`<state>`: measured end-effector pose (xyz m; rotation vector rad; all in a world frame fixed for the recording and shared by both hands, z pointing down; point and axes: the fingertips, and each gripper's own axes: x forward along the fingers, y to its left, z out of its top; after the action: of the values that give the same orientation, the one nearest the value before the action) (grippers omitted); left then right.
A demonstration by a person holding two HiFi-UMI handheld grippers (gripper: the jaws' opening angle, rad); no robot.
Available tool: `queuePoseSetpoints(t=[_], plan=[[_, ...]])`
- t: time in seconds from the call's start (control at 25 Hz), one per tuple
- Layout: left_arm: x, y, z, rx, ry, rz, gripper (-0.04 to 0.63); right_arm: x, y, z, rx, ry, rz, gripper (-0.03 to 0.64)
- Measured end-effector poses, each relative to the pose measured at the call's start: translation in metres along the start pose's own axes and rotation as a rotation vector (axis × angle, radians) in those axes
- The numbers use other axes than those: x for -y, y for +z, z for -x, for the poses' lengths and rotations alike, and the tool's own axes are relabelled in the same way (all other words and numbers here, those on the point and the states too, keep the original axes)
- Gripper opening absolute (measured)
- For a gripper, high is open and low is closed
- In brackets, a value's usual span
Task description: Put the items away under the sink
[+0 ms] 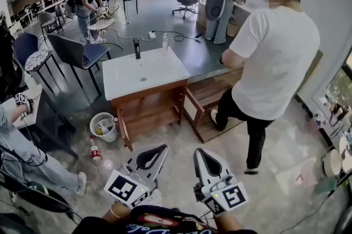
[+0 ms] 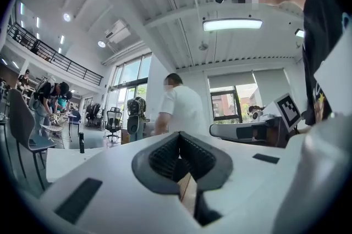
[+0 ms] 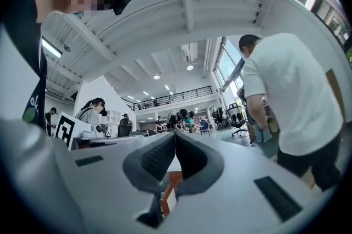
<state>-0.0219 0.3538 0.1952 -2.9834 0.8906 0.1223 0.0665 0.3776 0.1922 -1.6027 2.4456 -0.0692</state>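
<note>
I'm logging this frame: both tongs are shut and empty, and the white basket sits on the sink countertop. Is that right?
No. The white basket sits on the floor left of the wooden cabinet, not on the countertop, as the head view shows. The left tongs and right tongs are shut and empty.

Wooden cabinet (image 1: 149,107), smooth white top (image 1: 127,77) — speckled stone floor (image 1: 175,142)

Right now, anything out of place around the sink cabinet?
Yes. A small bottle lies loose on the floor just in front of the white basket, left of the sink cabinet. The cabinet's left door stands open, and nothing looks put away inside yet.
</note>
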Motion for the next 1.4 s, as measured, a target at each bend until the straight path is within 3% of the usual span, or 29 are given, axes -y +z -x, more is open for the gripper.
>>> queuePoseSetpoints(t=[0.64,1.4], plan=[[-0.067,-0.009,-0.054,-0.001,-0.1,0.045,0.009,0.027,-0.005,-0.075,-0.03,-0.078,0.018,0.008],[-0.136,-0.022,-0.074,0.009,-0.094,0.076,0.009,0.043,-0.024,-0.146,-0.083,-0.071,-0.02,0.008]])
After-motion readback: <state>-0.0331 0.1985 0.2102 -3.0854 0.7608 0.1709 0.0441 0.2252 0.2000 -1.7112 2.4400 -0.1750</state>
